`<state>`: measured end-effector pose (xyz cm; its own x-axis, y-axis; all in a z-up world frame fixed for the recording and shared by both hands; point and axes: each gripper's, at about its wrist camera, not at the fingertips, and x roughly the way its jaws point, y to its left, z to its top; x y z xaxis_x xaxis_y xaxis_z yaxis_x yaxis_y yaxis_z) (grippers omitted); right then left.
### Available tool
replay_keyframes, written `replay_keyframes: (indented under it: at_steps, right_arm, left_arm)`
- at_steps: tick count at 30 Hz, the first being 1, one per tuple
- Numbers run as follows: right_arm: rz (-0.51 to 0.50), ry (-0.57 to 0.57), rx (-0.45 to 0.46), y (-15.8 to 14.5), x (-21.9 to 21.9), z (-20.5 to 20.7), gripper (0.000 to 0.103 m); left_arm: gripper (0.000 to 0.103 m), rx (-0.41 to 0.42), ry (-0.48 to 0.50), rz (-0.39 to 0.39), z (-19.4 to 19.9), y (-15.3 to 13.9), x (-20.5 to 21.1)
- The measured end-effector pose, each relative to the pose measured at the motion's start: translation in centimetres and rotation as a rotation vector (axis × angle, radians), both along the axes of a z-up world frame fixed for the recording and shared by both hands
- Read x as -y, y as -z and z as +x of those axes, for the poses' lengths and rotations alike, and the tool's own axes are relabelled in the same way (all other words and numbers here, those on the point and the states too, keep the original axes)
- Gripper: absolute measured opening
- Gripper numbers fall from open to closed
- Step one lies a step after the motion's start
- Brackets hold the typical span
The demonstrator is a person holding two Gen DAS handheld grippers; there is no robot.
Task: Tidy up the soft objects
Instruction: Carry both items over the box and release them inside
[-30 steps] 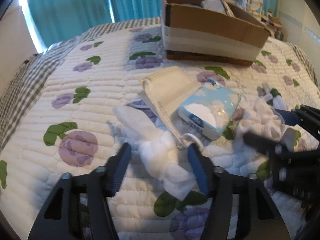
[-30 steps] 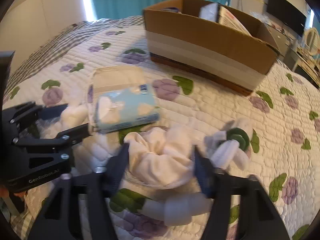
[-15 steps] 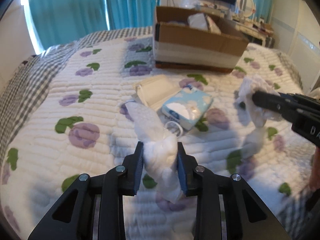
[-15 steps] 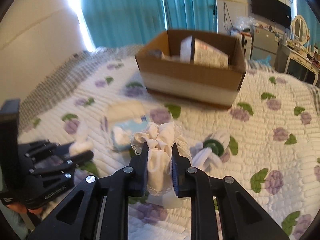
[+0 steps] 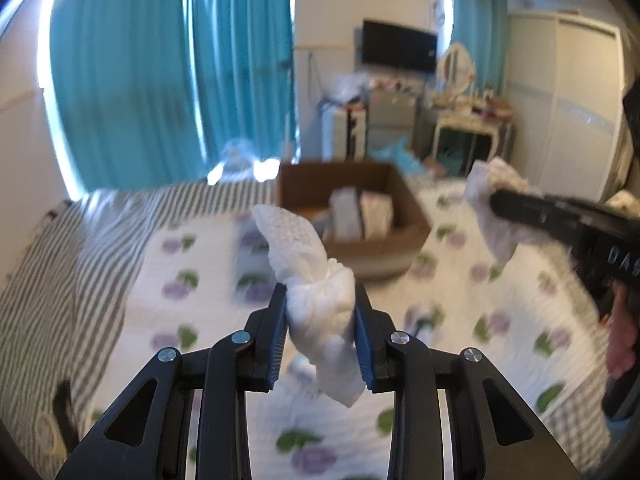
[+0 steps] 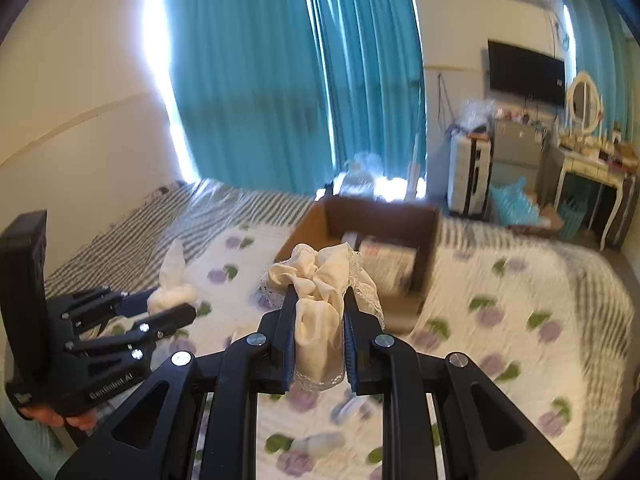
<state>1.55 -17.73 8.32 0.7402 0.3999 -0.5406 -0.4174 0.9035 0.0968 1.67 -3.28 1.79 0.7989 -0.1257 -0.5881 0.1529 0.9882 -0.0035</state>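
Note:
My left gripper (image 5: pixel 320 312) is shut on a white fluffy sock (image 5: pixel 316 292) and holds it high above the bed. My right gripper (image 6: pixel 318 316) is shut on a cream lace-edged scrunchie (image 6: pixel 320 292), also raised. Each gripper shows in the other's view: the right one (image 5: pixel 496 200) with its scrunchie (image 5: pixel 494 212) at the right, the left one (image 6: pixel 172 304) with its sock (image 6: pixel 172 288) at the left. An open cardboard box (image 5: pixel 352 216) holding packages stands on the bed ahead; it also shows in the right wrist view (image 6: pixel 372 248).
The quilted bedspread with purple flowers (image 5: pixel 480 320) lies below, with small items (image 6: pixel 320 440) blurred on it. Teal curtains (image 5: pixel 168 80), a TV (image 5: pixel 400 46), a dresser (image 5: pixel 472 128) and a wardrobe (image 5: pixel 560 100) stand beyond the bed.
Both grippers closed on their soft items on the bed, then lifted them up and tilted toward the cardboard box. The tissue pack and pouch have dropped out of view.

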Motion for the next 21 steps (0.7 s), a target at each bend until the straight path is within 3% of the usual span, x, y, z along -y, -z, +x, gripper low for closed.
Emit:
replay_keyframes:
  at_steps: [5,10,15,21]
  right_arm:
    - [0.006,0.011,0.057,-3.5,0.8,2.8,0.018]
    - [-0.006,0.018,0.076,-4.7,0.7,7.5,0.018]
    - [-0.031,0.025,0.055,-2.9,-0.3,13.4,0.018]
    - [-0.065,0.036,-0.005,2.1,-1.1,20.0,0.018]
  left_arm:
    - [0.030,0.069,0.036,-0.015,3.7,-4.0,1.2]
    - [0.030,0.116,0.059,0.003,8.6,-5.8,2.5]
    - [0.030,0.066,0.039,-0.018,14.8,-4.8,3.0]
    - [0.030,0.007,0.029,0.004,20.1,-1.1,4.0]
